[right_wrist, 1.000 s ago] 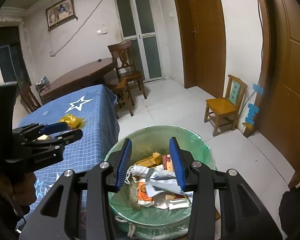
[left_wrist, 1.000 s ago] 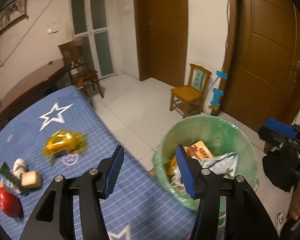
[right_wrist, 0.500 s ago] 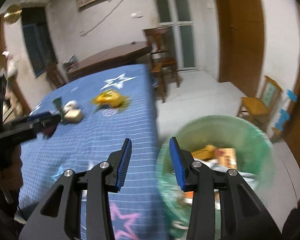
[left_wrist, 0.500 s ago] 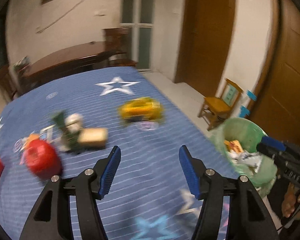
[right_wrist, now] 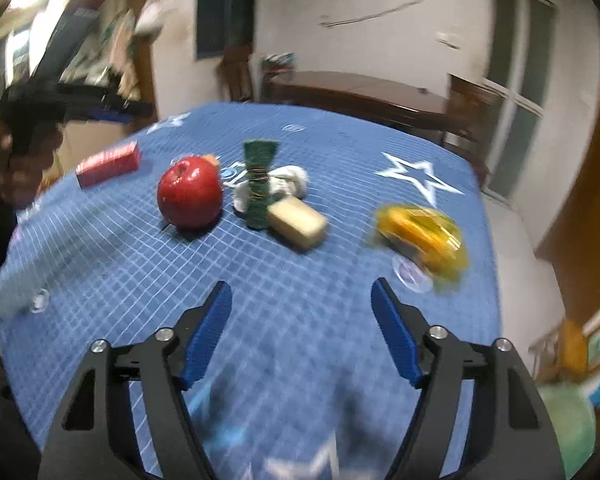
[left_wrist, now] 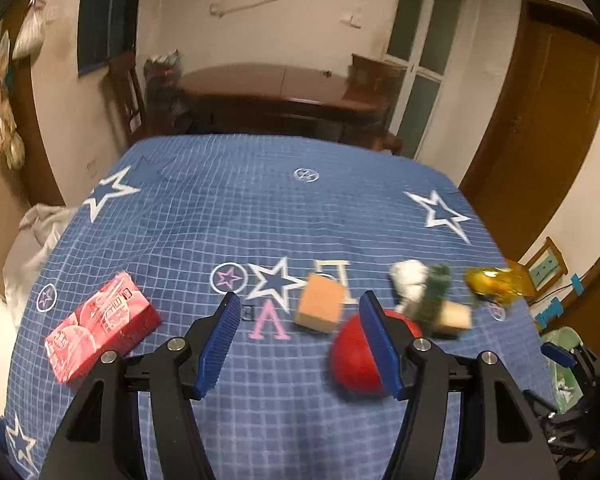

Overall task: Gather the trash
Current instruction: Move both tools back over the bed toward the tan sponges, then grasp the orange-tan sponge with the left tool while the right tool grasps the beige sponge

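Left hand-held gripper (left_wrist: 298, 322) spread wide, holding nothing, above the blue star-print surface (left_wrist: 260, 208). Right hand-held gripper (right_wrist: 300, 312) also wide and empty over the same surface. Trash lies scattered: pink carton (left_wrist: 102, 330) at left, tan block (left_wrist: 320, 304) just ahead, red apple (right_wrist: 190, 192) beside a green wrapper (right_wrist: 260, 184), white crumpled wad (right_wrist: 290, 180) and beige block (right_wrist: 298, 222), all bunched close. Yellow wrapper (right_wrist: 420, 236) sits apart toward the right edge. Green bin (right_wrist: 566, 420) low at right, blurred.
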Demonstrator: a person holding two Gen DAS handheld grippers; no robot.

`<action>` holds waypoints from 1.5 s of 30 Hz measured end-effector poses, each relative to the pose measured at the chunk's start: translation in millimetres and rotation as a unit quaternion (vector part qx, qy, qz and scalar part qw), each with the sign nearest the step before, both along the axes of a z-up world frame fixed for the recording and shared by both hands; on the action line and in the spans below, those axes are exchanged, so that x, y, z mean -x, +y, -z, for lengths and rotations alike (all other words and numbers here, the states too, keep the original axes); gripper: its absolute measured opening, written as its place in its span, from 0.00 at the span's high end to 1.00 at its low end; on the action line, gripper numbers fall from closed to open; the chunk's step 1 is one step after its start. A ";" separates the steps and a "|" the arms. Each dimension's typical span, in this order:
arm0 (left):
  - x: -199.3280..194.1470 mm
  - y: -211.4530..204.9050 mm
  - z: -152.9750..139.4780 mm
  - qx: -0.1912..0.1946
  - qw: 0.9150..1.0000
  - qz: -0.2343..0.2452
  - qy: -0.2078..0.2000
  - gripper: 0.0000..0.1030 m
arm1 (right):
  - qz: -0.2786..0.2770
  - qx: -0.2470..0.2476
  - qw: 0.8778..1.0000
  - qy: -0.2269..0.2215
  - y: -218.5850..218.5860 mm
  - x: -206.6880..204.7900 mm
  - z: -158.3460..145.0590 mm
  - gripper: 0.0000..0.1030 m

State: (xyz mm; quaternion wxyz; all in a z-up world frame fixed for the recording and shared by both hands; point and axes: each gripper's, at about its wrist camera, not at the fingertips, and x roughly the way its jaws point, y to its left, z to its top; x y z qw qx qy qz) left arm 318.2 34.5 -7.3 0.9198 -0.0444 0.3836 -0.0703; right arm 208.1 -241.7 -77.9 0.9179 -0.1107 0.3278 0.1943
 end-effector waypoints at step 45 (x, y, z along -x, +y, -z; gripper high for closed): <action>-112.2 -27.0 94.3 0.045 0.993 0.045 0.101 0.63 | -0.019 -0.047 0.995 0.086 11.1 -84.2 38.7 0.70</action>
